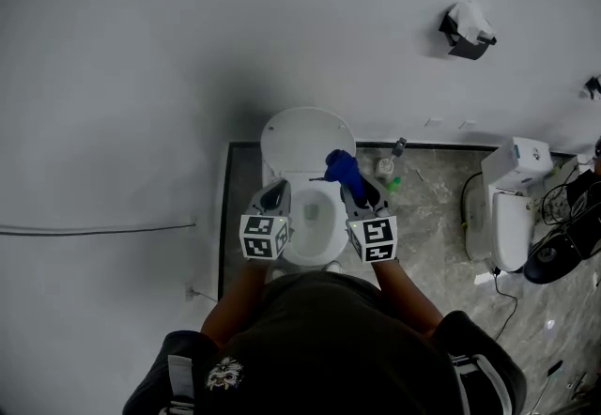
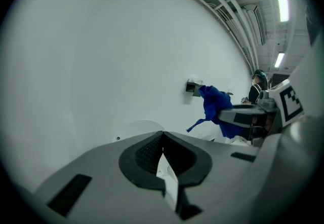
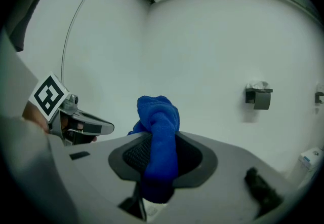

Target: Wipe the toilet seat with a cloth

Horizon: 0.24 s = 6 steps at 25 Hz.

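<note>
The toilet seat (image 1: 319, 252) lies down on a white toilet in the middle of the head view, with the lid (image 1: 305, 136) raised against the pale wall behind it. Both grippers hang above the bowl, one at each side.

Far left, a thin cable (image 1: 94, 230) runs along the wall. Next comes the left gripper (image 1: 274, 195), over the seat's left edge. Its own view shows the left gripper (image 2: 162, 139) with the jaws pressed together and nothing between them.

To the right, the right gripper (image 1: 362, 202) is over the seat's right edge. A blue cloth (image 1: 343, 169) bunches up out of its tip, clear of the seat. In the right gripper view the right gripper (image 3: 161, 139) is clamped on the cloth (image 3: 159, 116), which stands up between the pads.

Just right of the toilet, small bottles (image 1: 387, 164) stand on the marbled floor (image 1: 432, 216). Further right is a second toilet (image 1: 512, 207), and a paper holder (image 1: 467, 31) is fixed to the wall above.
</note>
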### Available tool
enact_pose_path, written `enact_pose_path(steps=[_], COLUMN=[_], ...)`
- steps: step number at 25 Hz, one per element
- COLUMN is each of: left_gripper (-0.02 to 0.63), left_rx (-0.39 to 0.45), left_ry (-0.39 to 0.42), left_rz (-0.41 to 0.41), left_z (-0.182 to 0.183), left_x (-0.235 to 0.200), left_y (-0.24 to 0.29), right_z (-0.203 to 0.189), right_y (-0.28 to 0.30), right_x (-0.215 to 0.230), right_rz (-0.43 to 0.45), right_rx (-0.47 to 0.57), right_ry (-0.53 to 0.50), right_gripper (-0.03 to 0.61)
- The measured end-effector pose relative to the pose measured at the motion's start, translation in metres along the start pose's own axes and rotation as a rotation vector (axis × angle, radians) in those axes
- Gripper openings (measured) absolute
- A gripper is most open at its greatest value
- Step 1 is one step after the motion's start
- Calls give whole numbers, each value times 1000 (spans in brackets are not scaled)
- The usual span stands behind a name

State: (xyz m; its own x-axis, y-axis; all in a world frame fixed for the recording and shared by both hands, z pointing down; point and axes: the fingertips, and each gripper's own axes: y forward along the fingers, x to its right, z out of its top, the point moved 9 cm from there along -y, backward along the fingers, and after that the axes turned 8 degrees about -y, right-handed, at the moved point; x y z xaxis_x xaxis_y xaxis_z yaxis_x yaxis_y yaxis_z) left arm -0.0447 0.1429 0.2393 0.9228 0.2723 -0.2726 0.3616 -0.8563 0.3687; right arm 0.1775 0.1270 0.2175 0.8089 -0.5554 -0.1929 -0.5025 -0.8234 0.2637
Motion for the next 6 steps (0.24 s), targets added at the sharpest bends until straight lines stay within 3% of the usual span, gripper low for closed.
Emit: enact_pose_path(steps=[6], left_gripper=[11], left_rx=[-1], left_ry=[-14], left_rz=[-36], left_z=[-3], left_x=[23], left_y=[3], right_z=[-3], right_y=[-16], right_x=[6], right_rz=[-10], right_rx=[12], right_ry=[-9], right_gripper=[110])
